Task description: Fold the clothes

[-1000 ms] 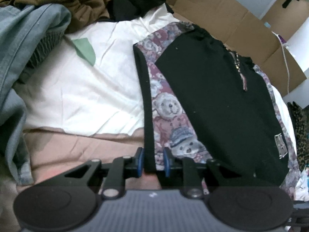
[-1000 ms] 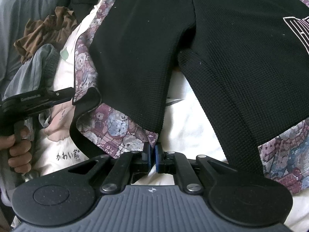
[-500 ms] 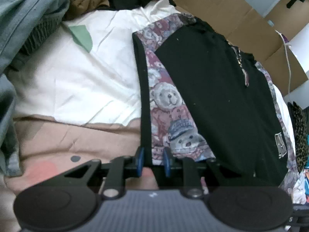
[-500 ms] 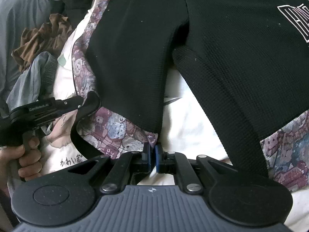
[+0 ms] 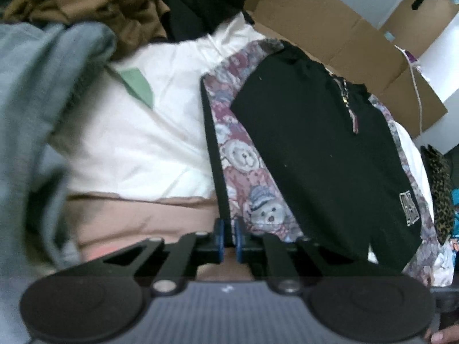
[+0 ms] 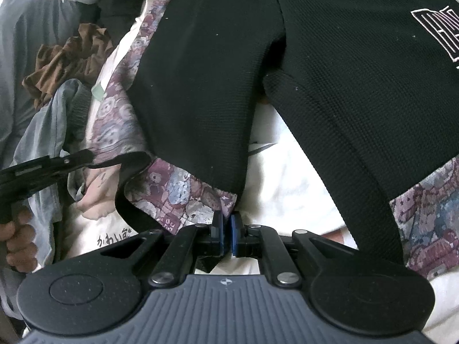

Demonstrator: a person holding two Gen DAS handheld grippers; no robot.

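Note:
Black shorts (image 5: 315, 157) with teddy-bear print side panels (image 5: 243, 166) lie flat on a white sheet (image 5: 143, 143). My left gripper (image 5: 228, 235) has its jaws closing on the black trim of the near leg's outer edge, which runs between the blue pads. In the right wrist view the left gripper (image 6: 83, 154) holds that trim raised and curled off the sheet. My right gripper (image 6: 226, 229) is shut on the printed hem corner at the inner side of the same leg of the shorts (image 6: 200, 86).
A denim garment (image 5: 34, 114) and a brown one (image 5: 86, 0) are heaped at the left. Flattened cardboard (image 5: 330, 28) stands behind the bed, and a leopard-print item (image 5: 441, 186) lies at the right. A hand (image 6: 17, 243) grips the left tool.
The left pads have narrowed onto the black trim and the left gripper has risen, lifting and curling the hem edge. The right gripper has stayed in place, still pinching the hem corner.

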